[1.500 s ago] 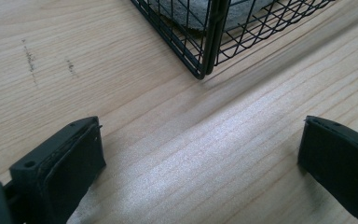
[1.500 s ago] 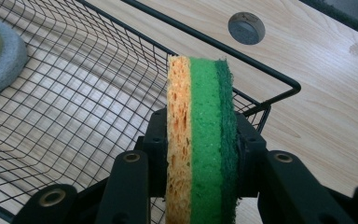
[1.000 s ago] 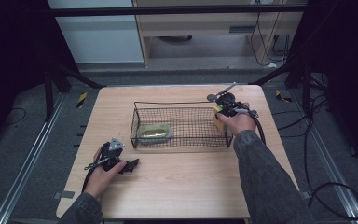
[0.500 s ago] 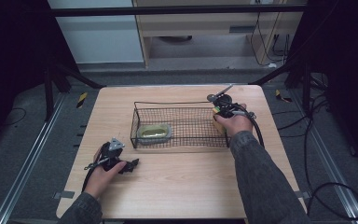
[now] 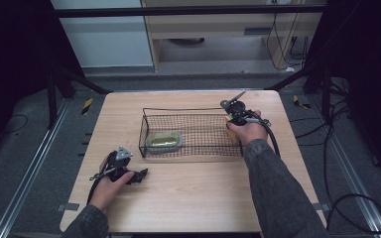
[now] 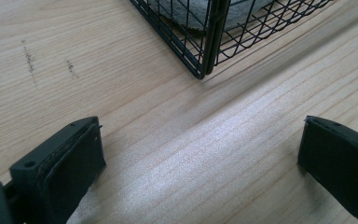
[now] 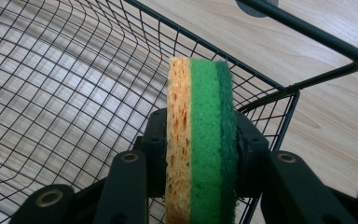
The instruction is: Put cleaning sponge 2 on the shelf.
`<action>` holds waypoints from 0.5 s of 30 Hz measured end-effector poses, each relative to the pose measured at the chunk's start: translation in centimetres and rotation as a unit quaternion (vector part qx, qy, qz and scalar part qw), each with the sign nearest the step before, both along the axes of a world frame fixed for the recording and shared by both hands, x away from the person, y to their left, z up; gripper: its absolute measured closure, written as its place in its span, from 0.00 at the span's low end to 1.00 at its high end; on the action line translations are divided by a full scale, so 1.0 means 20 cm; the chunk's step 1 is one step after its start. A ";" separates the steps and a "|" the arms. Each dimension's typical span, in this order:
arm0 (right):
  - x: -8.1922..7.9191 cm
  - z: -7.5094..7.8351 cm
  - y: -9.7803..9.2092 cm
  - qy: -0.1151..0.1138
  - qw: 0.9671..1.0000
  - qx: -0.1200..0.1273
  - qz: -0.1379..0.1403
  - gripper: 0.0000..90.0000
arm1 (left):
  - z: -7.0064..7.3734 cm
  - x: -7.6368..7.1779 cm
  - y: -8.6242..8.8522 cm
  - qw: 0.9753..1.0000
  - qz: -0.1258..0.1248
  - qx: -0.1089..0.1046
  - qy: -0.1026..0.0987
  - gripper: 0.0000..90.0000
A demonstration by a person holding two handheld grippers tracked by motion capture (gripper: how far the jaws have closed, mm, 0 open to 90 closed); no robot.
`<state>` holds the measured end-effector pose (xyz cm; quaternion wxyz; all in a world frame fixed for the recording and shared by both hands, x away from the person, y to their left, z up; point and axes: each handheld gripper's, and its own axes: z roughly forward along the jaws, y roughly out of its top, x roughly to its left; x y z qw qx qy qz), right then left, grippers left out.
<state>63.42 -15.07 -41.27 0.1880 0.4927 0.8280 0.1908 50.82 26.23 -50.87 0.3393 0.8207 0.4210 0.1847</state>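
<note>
A black wire basket stands mid-table, with a flat yellow-green sponge lying in its left end. My right gripper hangs over the basket's right end, shut on a second sponge with orange, green and dark green layers, held on edge above the mesh. My left gripper rests on the table in front of the basket's left corner, its jaws wide open with bare wood between them.
The wooden table has free room in front of the basket and to both sides. Cables trail from the right gripper. Beyond the far table edge are a dark floor and metal frame bars.
My right gripper has drifted slightly left and down over the basket's right end with the sponge. The left gripper has stayed put.
</note>
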 end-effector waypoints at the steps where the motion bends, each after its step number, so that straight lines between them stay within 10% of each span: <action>1: 0.00 0.00 0.00 -0.001 1.000 0.000 0.002 0.70 | 0.00 0.00 0.00 1.000 0.000 0.000 0.000 0.00; 15: -0.03 0.04 0.01 0.000 1.000 0.006 0.007 0.63 | 0.00 0.00 0.00 1.000 -0.001 0.000 0.000 0.00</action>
